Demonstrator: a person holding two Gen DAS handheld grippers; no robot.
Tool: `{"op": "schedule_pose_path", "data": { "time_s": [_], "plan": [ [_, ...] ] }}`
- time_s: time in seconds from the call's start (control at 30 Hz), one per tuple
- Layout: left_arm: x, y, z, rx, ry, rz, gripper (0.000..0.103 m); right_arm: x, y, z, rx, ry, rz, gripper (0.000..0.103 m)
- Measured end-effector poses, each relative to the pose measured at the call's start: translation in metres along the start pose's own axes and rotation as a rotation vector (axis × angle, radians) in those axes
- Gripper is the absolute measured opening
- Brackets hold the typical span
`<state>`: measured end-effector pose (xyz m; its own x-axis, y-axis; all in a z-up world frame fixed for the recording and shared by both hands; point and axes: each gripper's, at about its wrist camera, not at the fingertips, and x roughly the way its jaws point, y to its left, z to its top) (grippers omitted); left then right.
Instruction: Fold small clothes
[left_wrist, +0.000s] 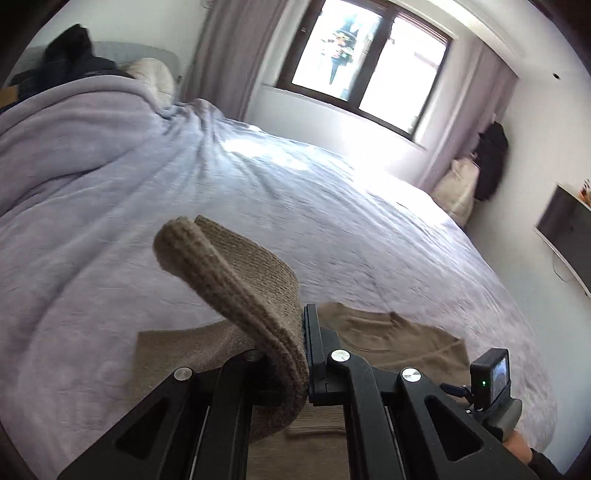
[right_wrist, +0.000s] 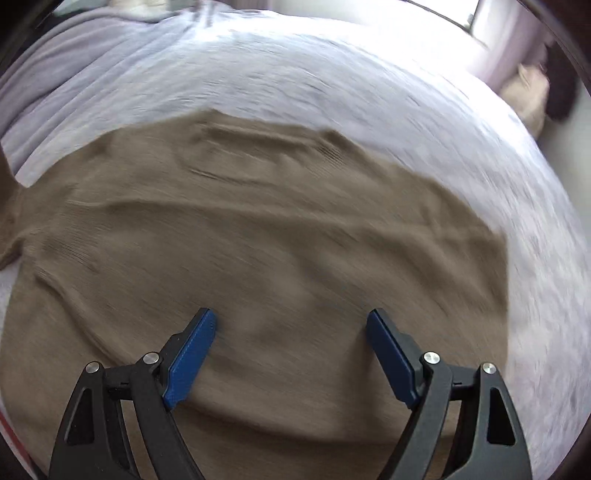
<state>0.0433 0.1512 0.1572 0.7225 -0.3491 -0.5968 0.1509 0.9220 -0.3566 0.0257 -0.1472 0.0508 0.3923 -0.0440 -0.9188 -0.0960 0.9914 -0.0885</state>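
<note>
A brown knitted sweater lies spread flat on the lavender bed cover. In the left wrist view my left gripper is shut on a ribbed part of the sweater, probably a sleeve cuff, which curls up above the bed while the rest of the garment stays on the cover. My right gripper hovers over the lower body of the sweater, pointing steeply down, jaws wide open. Its blue pads hold nothing. The right-hand tool's camera shows at the lower right of the left wrist view.
A bunched lavender blanket and dark clothes sit at the head of the bed. A window with curtains lies beyond. A dark garment and a cushion rest by the right wall, near a dark screen.
</note>
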Motion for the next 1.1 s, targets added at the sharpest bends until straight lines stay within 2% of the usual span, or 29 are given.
{"op": "schedule_pose_path", "data": {
  "time_s": [0.07,0.13,0.27,0.43,0.57,0.63,0.77,0.83,0.87,0.9,0.97,1.0,1.03,1.1],
  "plan": [
    [0.028,-0.04,-0.008,0.03,0.065,-0.053,0.008,-0.01,-0.025,-0.015,0.034,-0.021,0.03,0.087],
    [0.053,-0.071,-0.021,0.05,0.129,-0.085,0.008,-0.019,-0.039,-0.028,0.033,-0.041,0.018,0.087],
    [0.09,-0.139,-0.06,0.14,0.243,-0.116,0.008,-0.034,-0.066,-0.048,0.036,-0.087,0.019,0.087],
    [0.124,-0.208,-0.093,0.228,0.334,-0.149,0.008,-0.057,-0.093,-0.068,0.097,-0.143,0.026,0.087],
    [0.145,-0.25,-0.109,0.287,0.371,-0.187,0.008,-0.063,-0.106,-0.076,0.136,-0.165,0.053,0.087],
    [0.158,-0.26,-0.116,0.31,0.379,-0.186,0.008,-0.064,-0.116,-0.081,0.159,-0.169,0.064,0.087],
    [0.198,-0.251,-0.136,0.263,0.497,-0.147,0.012,-0.06,-0.132,-0.086,0.211,-0.171,0.095,0.087],
    [0.197,-0.245,-0.136,0.238,0.486,-0.176,0.012,-0.06,-0.136,-0.09,0.223,-0.173,0.111,0.087],
    [0.195,-0.245,-0.135,0.237,0.489,-0.178,0.015,-0.061,-0.138,-0.092,0.226,-0.179,0.127,0.087],
    [0.193,-0.245,-0.134,0.237,0.499,-0.174,0.025,-0.061,-0.138,-0.093,0.226,-0.185,0.141,0.087],
    [0.185,-0.245,-0.129,0.238,0.502,-0.172,0.085,-0.062,-0.138,-0.092,0.225,-0.194,0.17,0.087],
    [0.177,-0.246,-0.126,0.237,0.471,-0.169,0.092,-0.063,-0.137,-0.092,0.22,-0.203,0.182,0.087],
    [0.166,-0.248,-0.12,0.238,0.423,-0.182,0.093,-0.065,-0.135,-0.092,0.214,-0.213,0.192,0.087],
    [0.16,-0.253,-0.115,0.249,0.426,-0.22,0.093,-0.064,-0.13,-0.09,0.208,-0.224,0.214,0.087]
  ]
}}
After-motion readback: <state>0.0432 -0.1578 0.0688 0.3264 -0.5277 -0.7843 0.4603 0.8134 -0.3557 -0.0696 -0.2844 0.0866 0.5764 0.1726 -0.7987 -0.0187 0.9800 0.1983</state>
